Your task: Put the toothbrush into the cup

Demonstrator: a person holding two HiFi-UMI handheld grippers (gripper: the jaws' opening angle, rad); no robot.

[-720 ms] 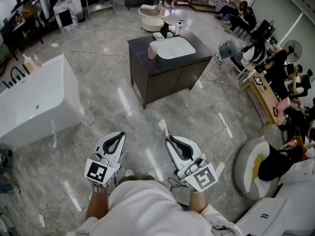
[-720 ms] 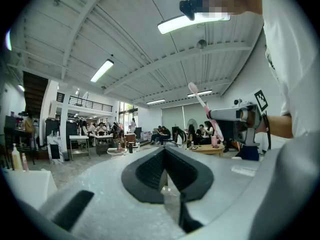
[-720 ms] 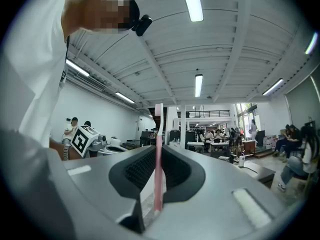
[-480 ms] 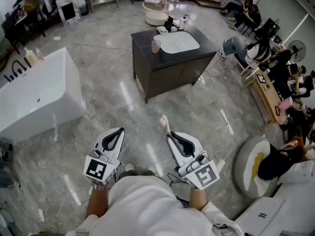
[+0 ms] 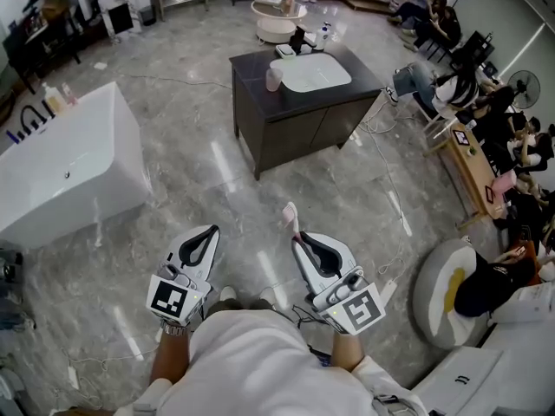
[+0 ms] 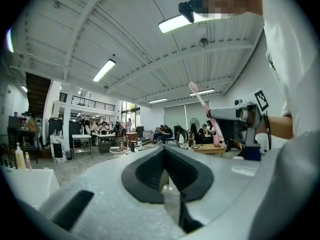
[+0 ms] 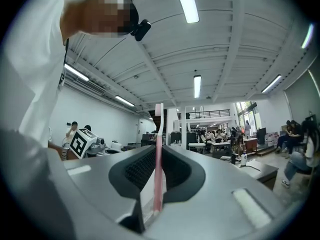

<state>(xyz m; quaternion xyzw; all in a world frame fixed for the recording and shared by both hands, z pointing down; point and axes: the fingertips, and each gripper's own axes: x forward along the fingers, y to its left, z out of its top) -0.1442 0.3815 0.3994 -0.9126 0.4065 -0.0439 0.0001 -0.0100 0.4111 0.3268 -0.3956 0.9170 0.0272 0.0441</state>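
At lower centre of the head view, the right gripper (image 5: 300,243) is clamped on the toothbrush (image 5: 290,217). The pads pinch the lower handle and the pink head stands up and forward. This appears to be a carry grip that leaves the free end ready to lower into a vessel. At lower left, the left gripper (image 5: 209,235) has its jaws pressed together on nothing and looks idle. The cup (image 5: 274,79) stands at upper centre on the vanity (image 5: 251,69), just left of the basin (image 5: 310,74) and well apart from both grippers. The approach is judged not yet made.
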